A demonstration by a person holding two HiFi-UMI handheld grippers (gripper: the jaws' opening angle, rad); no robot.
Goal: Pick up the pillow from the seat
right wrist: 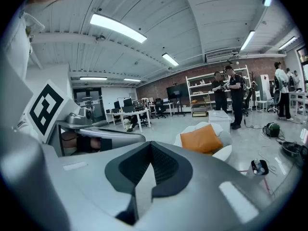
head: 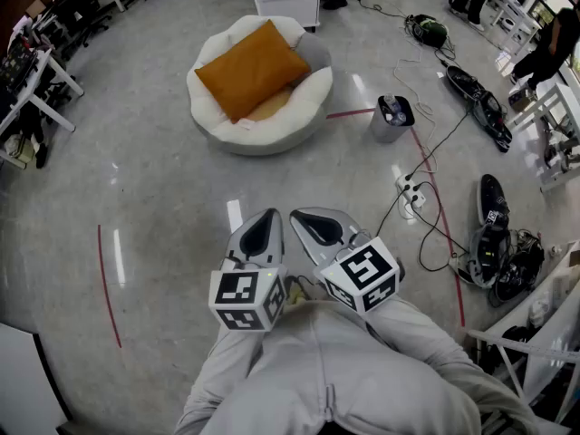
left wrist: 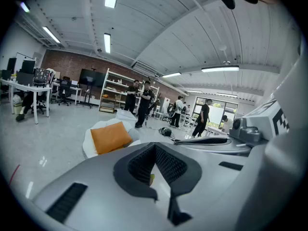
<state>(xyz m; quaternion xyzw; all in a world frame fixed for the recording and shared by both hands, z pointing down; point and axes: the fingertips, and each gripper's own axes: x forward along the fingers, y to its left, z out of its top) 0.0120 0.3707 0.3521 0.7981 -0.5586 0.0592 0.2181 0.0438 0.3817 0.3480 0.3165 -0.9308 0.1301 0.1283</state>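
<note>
My left hand-held gripper [head: 261,229] and right hand-held gripper [head: 317,225] are both closed and empty. The orange pillow [head: 252,69] leans in the round white seat [head: 272,132], well apart from them across the floor. Arriving with closed jaws would likely just shove it. A grey bin [head: 390,125] beside the seat holds what looks like a bottle [head: 391,107].

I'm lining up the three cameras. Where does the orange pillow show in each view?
Head view: the orange pillow is in the upper middle, a little left of centre.
Left gripper view: left of centre, just above the jaws.
Right gripper view: right of centre.
Shared landmark: the white round seat that it lies on.
</note>
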